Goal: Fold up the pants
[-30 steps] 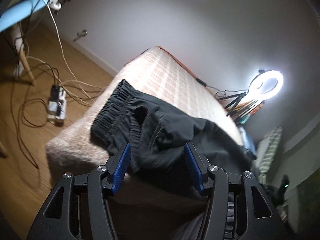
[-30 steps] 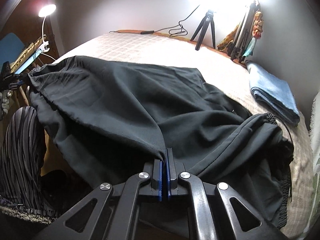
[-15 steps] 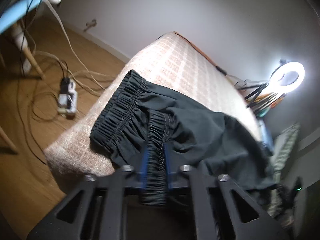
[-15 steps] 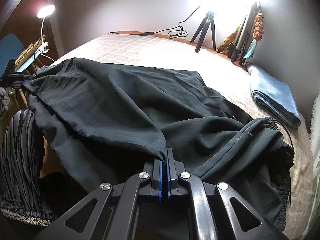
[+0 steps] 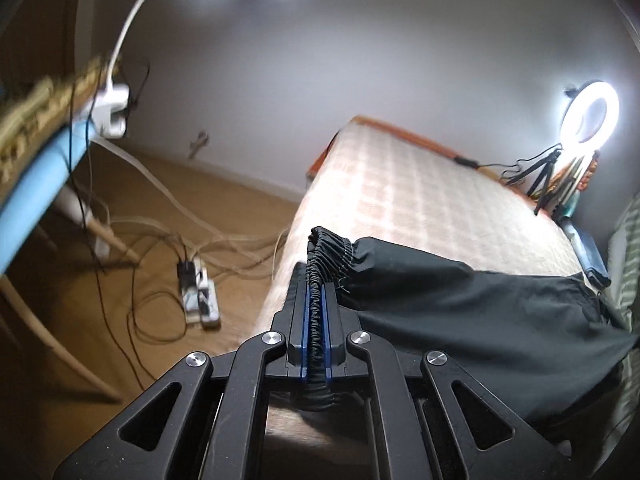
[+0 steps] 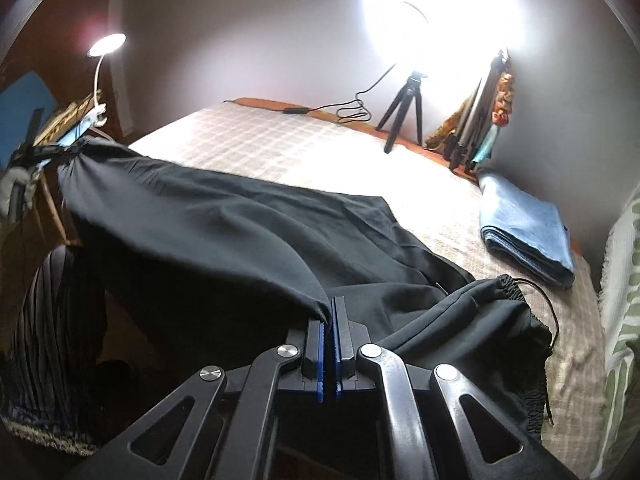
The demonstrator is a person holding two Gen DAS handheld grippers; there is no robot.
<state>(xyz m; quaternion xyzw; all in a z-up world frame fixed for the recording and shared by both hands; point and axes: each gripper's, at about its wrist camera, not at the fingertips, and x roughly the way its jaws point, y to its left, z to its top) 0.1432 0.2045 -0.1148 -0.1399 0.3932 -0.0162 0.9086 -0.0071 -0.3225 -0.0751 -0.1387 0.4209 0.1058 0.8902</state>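
Black pants [image 6: 224,236] lie stretched across the checked bed [image 6: 280,148]. My left gripper [image 5: 316,280] is shut on a gathered elastic cuff [image 5: 328,252] at the bed's near edge, with the leg [image 5: 480,308] running off to the right. My right gripper [image 6: 330,312] is shut on a fold of the pants fabric, lifted a little above the bed. The elastic waistband with its drawstring [image 6: 532,344] lies bunched to the right of my right gripper. The left gripper [image 6: 36,152] shows far left in the right wrist view, holding the cuff.
A folded blue towel [image 6: 524,228] lies at the bed's far right. A ring light on a tripod [image 6: 404,116] and several stands are at the wall. A power strip [image 5: 198,296] and cables lie on the wooden floor. A blue chair [image 5: 36,168] stands left.
My left gripper closed on the elastic cuff and lifted it, pulling the leg taut off the bed. My right gripper kept its hold and rose slightly.
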